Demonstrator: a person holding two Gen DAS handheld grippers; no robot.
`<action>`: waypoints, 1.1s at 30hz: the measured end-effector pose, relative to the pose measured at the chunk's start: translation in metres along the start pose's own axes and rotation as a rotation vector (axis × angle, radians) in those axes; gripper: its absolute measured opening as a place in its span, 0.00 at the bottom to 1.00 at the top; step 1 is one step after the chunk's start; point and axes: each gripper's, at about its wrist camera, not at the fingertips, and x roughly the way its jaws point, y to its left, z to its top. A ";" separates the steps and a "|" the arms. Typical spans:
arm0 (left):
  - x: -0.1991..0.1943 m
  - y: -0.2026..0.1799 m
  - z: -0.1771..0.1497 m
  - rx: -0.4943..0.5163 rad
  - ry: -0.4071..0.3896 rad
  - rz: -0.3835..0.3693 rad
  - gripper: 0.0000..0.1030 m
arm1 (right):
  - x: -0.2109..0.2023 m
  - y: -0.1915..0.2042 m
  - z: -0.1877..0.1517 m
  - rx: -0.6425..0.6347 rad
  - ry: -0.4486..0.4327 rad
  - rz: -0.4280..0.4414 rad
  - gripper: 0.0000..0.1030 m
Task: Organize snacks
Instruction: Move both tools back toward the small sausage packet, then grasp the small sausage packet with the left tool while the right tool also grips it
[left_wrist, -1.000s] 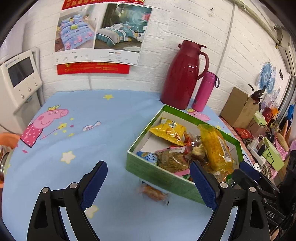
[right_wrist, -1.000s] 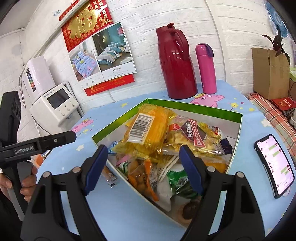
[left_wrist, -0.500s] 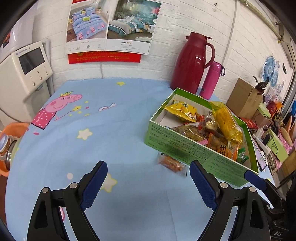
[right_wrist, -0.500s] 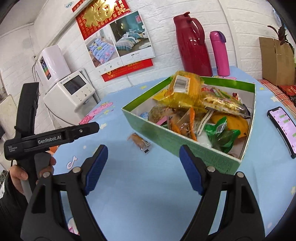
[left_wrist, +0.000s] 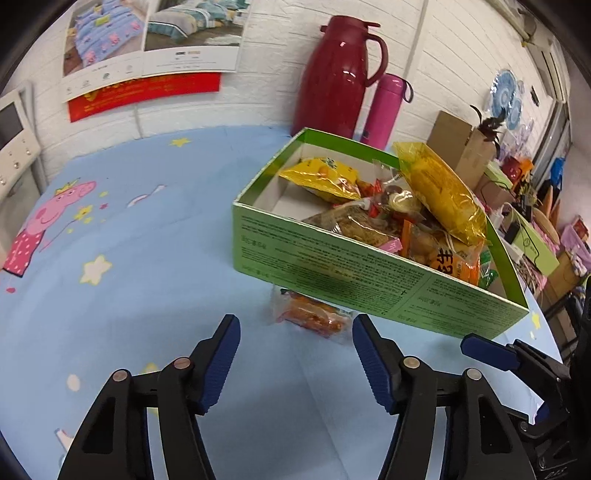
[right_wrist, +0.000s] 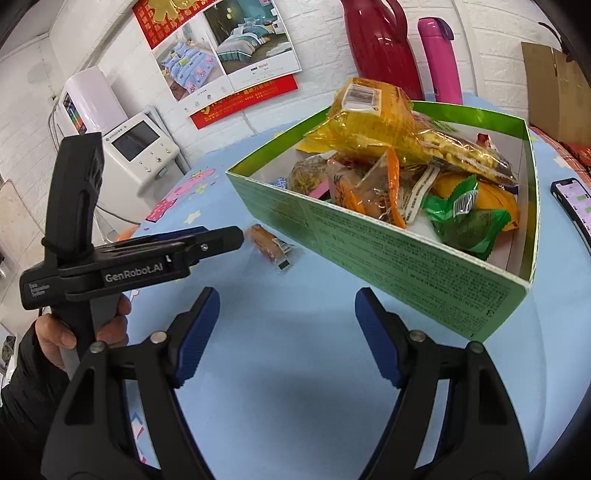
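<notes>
A light blue tablecloth (left_wrist: 155, 236) with cartoon pigs and stars covers the table. On it, to the right, stands a green box (left_wrist: 332, 273) with no lid, piled high with snack bags; a long yellow bag (left_wrist: 443, 192) lies on top. At the far wall stand a dark red jug (left_wrist: 336, 77) and a pink bottle (left_wrist: 384, 107), just beside each other. A small orange snack packet (left_wrist: 314, 314) lies on the cloth, touching the near side of the box. The left gripper (left_wrist: 291, 350) is near this packet, its fingers spread and holding nothing. The right gripper (right_wrist: 288, 332) is also spread and empty, near the box corner. A phone (right_wrist: 572, 199) lies far right.
</notes>
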 end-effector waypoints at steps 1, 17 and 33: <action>0.005 -0.003 0.002 0.013 0.005 0.002 0.61 | 0.001 -0.001 0.000 0.000 0.003 -0.001 0.75; 0.011 -0.008 -0.020 0.015 0.096 -0.115 0.39 | 0.008 -0.009 -0.007 0.002 0.048 -0.019 0.75; -0.034 0.033 -0.072 -0.317 0.101 -0.244 0.47 | 0.045 0.058 -0.022 -0.250 0.213 0.039 0.51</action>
